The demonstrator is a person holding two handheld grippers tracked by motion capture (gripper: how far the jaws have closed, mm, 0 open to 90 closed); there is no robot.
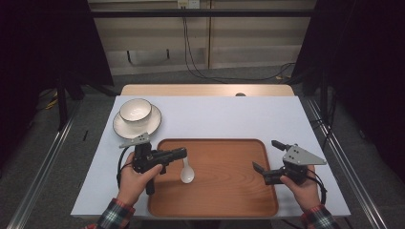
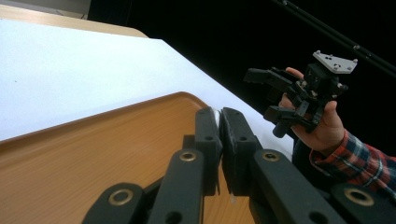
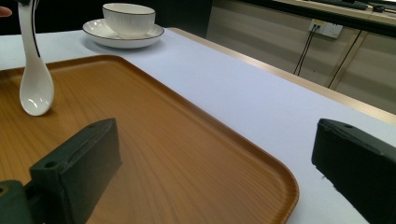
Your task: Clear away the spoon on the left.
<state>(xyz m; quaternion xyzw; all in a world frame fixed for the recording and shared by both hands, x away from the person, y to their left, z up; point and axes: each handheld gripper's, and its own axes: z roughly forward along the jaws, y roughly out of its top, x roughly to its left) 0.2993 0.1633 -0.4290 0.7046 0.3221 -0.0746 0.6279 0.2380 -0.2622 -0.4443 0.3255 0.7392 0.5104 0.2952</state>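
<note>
A white ceramic spoon hangs bowl-down over the left part of a wooden tray. Its handle is pinched at the top by my left gripper, which is shut on it. In the left gripper view the jaws are pressed together with a white sliver of the spoon between them. The right gripper view shows the spoon upright, its bowl at or just above the tray. My right gripper is held open at the tray's right edge with nothing between its jaws; it also appears in the left gripper view.
A white bowl stands on a white plate at the table's far left, also seen as bowl and plate. White table surface lies beyond the tray. Cables hang at the wall behind.
</note>
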